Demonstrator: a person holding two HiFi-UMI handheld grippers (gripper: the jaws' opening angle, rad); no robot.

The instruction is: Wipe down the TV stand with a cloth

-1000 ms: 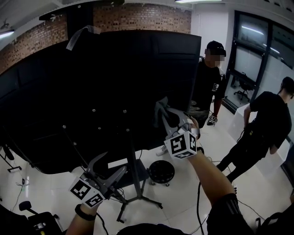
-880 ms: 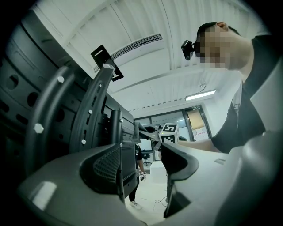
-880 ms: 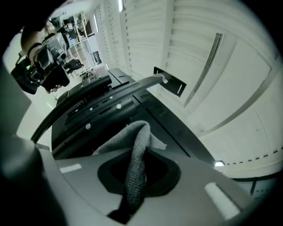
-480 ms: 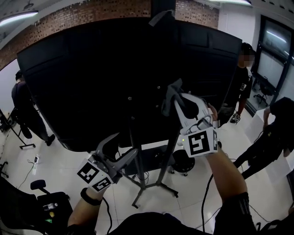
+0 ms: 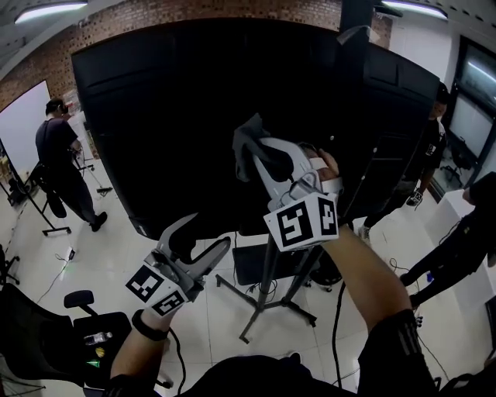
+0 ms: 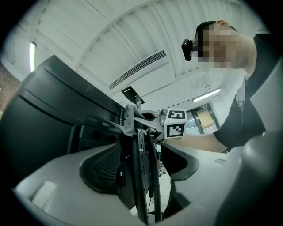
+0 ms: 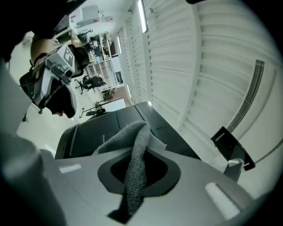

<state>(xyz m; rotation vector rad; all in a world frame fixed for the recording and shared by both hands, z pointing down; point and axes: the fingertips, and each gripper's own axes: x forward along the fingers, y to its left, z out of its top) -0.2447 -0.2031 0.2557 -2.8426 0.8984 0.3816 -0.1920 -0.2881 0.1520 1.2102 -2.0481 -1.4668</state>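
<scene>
- Landmark: black metal TV stand (image 5: 267, 281), upright post on splayed legs, on a white tiled floor (image 5: 101, 256). It carries a large black flat panel (image 5: 186, 101), seen from the rear.
- Right gripper (image 5: 246, 152): raised in front of the panel, above the stand's post. Its jaws are closed tight on a grey knitted cloth (image 5: 245, 142).
- Right gripper view: the cloth (image 7: 135, 170) runs as a bunched strip straight through the pinch. Its free end folds over beyond the jaw tips.
- Left gripper view: the cloth (image 6: 129, 119) sits at the top of the stand, against the panel's rear. I cannot tell whether it touches.
- Left gripper (image 5: 209, 233): lower than the right one, left of the stand's post and below the panel's bottom edge. Its jaws stand apart and hold nothing.
- Left gripper view: the stand's post (image 6: 142, 176) shows through the gap between the jaws, farther off. No pad is on it.
- Bystander in dark clothes (image 5: 56, 151) stands well to the left of the stand.
- A second person in black (image 5: 465, 240) stands well to its right.
- Red brick wall (image 5: 155, 14) runs behind the panel's top edge.
</scene>
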